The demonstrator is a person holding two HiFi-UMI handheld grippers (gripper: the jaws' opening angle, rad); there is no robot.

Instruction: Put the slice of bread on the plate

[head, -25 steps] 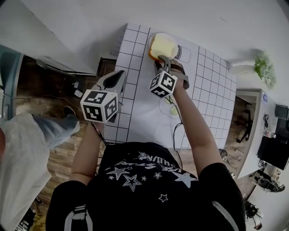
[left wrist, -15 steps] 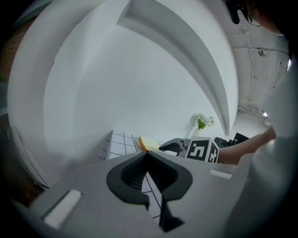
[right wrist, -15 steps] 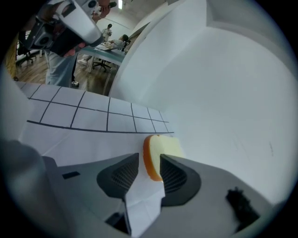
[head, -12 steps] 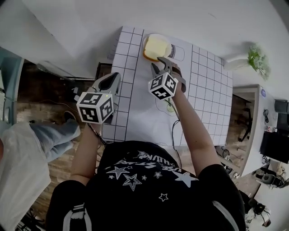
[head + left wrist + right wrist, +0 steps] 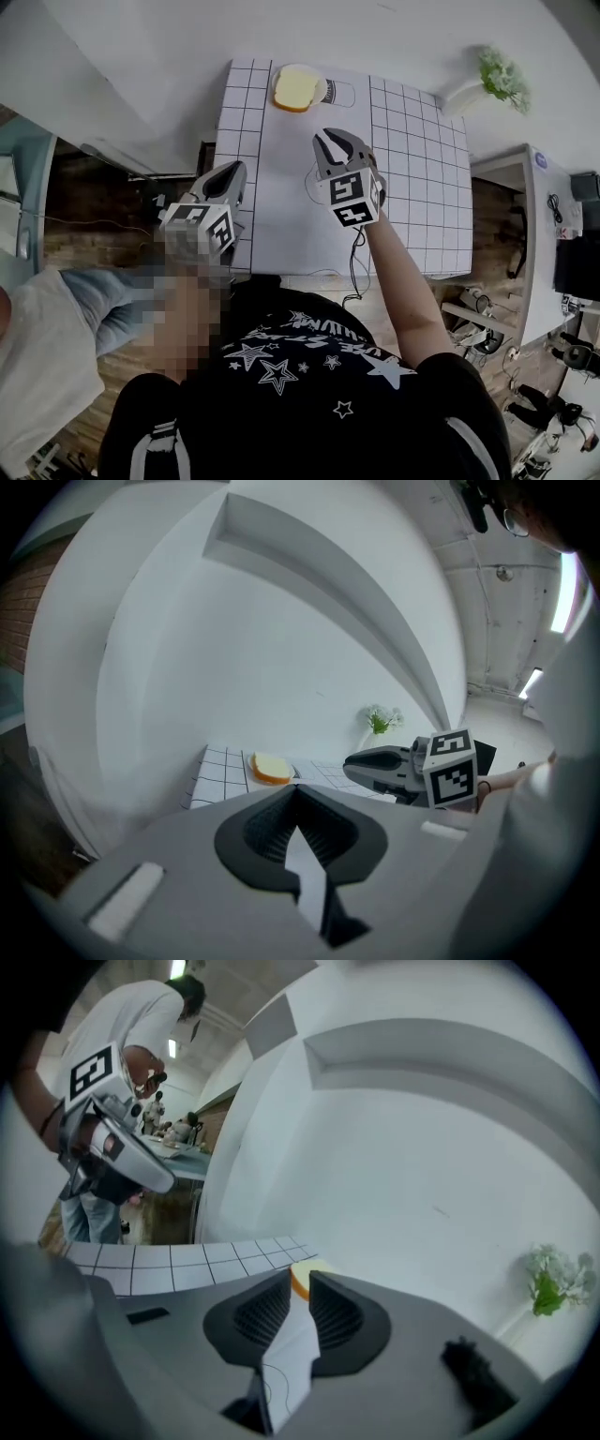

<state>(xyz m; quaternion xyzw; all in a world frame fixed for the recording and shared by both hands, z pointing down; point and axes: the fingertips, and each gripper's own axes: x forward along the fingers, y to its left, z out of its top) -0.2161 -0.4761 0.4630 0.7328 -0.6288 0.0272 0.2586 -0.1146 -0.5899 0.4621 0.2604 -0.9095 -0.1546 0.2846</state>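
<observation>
The slice of bread [image 5: 294, 87] lies flat on the white plate [image 5: 321, 86] at the far edge of the grid-printed table [image 5: 412, 187]. It also shows in the left gripper view as the bread [image 5: 272, 768], and in the right gripper view as the bread [image 5: 299, 1278] past the jaw tips. My right gripper [image 5: 333, 141] hangs over the middle of the table, well short of the plate. Its jaws have just been closing and stand narrowly apart with nothing between them. My left gripper [image 5: 228, 173] is at the table's left edge, shut and empty.
A small plant in a white vase [image 5: 492, 75] stands at the table's far right corner. A thin cable [image 5: 356, 253] trails over the near part of the table. Someone in white [image 5: 37, 356] stands on the wooden floor to the left. A side counter [image 5: 553, 187] is on the right.
Both grippers have drawn back from the plate toward the body. The right one has risen and rolled. The bread stays on the plate.
</observation>
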